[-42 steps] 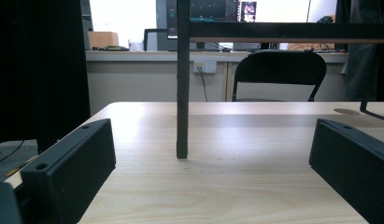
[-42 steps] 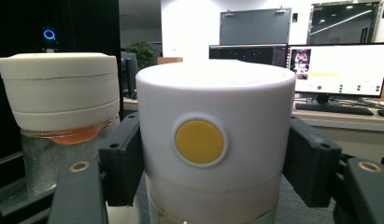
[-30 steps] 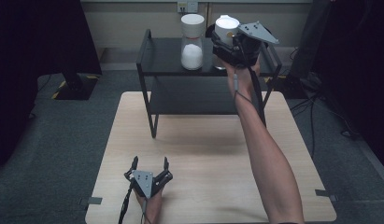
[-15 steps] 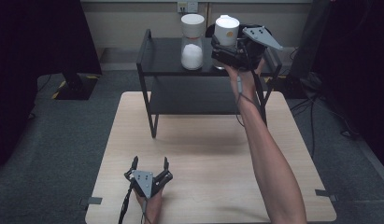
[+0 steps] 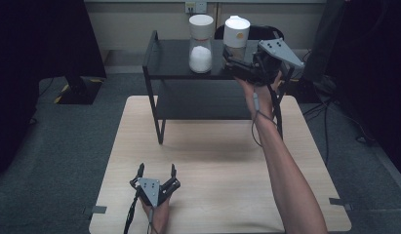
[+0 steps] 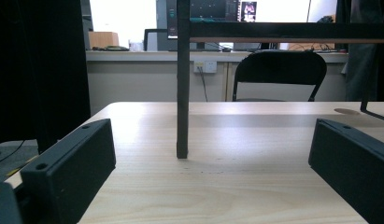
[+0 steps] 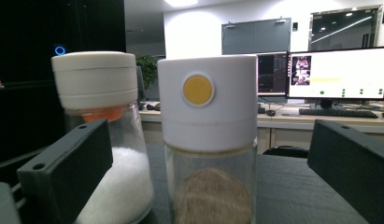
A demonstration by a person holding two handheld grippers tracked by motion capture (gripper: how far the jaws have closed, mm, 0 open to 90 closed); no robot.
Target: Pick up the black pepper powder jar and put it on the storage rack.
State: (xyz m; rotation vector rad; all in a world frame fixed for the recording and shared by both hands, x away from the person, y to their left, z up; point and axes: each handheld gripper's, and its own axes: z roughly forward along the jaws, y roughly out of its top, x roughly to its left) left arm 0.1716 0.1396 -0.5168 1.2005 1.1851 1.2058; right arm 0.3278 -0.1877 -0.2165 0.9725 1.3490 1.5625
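**Brown-filled jar stands free between open jaws on the shelf top**

Jar of brown powder (image 7: 208, 140), the thing in hand here, stands on the top deck of the black shelf rack (image 5: 173, 63), toward its right end.

Largest first: the pale wooden table (image 5: 217, 161) lies bare across its whole near half, with wide room to move between the rack's legs and the front edge. The rack sits at the table's far end, its lower deck unloaded.

Two glass jars with white lids share the top deck. The left one, the jar of white grains (image 5: 200, 44), is filled to roughly half. The brown-filled one beside it holds a low mound at its bottom and carries a yellow dot on its lid.

The right gripper (image 5: 237, 66) is raised at the rack's right end, just beside the brown-filled jar. Its jaws have just been opening and now stand wide, the jar between them with a clear gap on each side. The left gripper (image 5: 156, 175) rests low near the table's front edge, jaws spread wide on nothing.

The high view gives the layout; the right gripper view adds the yellow dot and the gaps beside the jar. The left gripper view shows a rack leg (image 6: 182, 93) standing on the tabletop ahead.
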